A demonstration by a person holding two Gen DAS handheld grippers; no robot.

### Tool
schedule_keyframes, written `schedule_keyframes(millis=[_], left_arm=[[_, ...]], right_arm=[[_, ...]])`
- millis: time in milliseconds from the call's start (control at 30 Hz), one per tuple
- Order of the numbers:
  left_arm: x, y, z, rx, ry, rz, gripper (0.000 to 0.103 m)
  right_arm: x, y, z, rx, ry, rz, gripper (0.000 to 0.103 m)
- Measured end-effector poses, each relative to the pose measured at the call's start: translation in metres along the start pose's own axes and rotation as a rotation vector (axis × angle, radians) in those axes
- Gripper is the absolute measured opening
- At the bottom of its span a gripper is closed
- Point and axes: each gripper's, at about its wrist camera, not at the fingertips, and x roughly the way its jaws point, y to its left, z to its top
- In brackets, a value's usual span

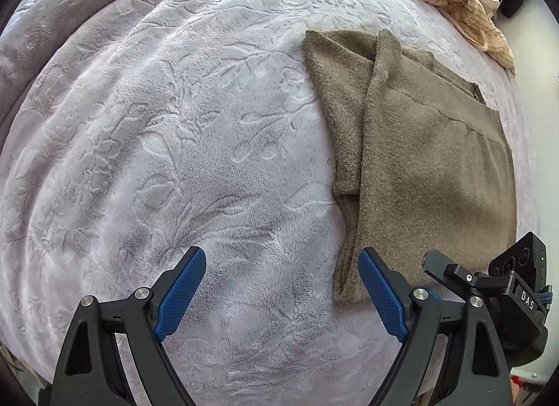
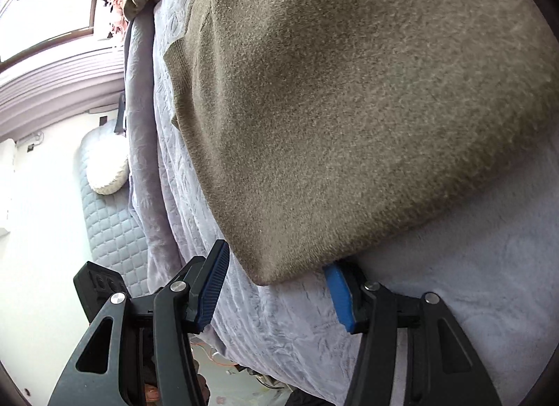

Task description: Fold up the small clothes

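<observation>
Sweater: we see an olive-brown knitted sweater (image 1: 419,161) lying flat on the bed, toward the right side in the left wrist view. It fills most of the right wrist view (image 2: 349,91) too.
Sleeve: one sleeve (image 1: 374,98) is already laid lengthwise over the body, running from the top edge down toward the near hem.
Near corner: the corner closest to us (image 2: 265,276) sits between the right gripper's pads, with the far pad partly tucked under the knit edge.
Right gripper: our right gripper (image 2: 276,287) stands partly spread around that corner; we see no pad pressing on the knit, so we judge it is not gripping.
Left gripper: our left gripper (image 1: 283,287) is wide apart and holds nothing, pointing down over bare blanket, with its right pad just beside the sweater's lower left edge.
Bed cover: a pale lilac plush blanket (image 1: 174,144) with an embossed leaf pattern lies under everything.
Other clothes: a heap of cream and olive garments (image 1: 464,0) waits at the far corner of the bed, well apart from the sweater.
Done so far: we judge the fold is partway, with the sweater spread, a sleeve brought in and the left side turned over.
Left to do: we reckon the body has yet to be folded across into a compact packet, and the heap is not yet touched.
Next move: we would want both grippers on the near hem corners before lifting the hem toward the collar.
</observation>
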Motion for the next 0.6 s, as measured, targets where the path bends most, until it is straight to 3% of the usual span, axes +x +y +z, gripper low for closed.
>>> schedule_keyframes(millis=[167, 333, 400, 433, 600], left_arm=[[0.001, 0.009, 0.006, -0.035, -0.012, -0.037, 0.089], [0.003, 0.02, 0.016, -0.069, -0.018, -0.099, 0.089], [0.004, 0.023, 0.019, -0.087, -0.018, -0.13, 0.089], [0.006, 0.025, 0.021, -0.099, -0.017, -0.148, 0.089], [0.015, 0.028, 0.029, -0.172, 0.013, -0.282, 0.089]], right_arm=[[0.01, 0.005, 0.005, 0.012, -0.036, 0.067, 0.064], [0.021, 0.004, 0.011, 0.086, -0.046, 0.188, 0.061], [0.02, -0.004, 0.013, 0.145, -0.039, 0.216, 0.035], [0.018, -0.008, 0.014, 0.165, -0.036, 0.223, 0.011], [0.005, 0.0, 0.014, 0.128, -0.033, 0.274, 0.008]])
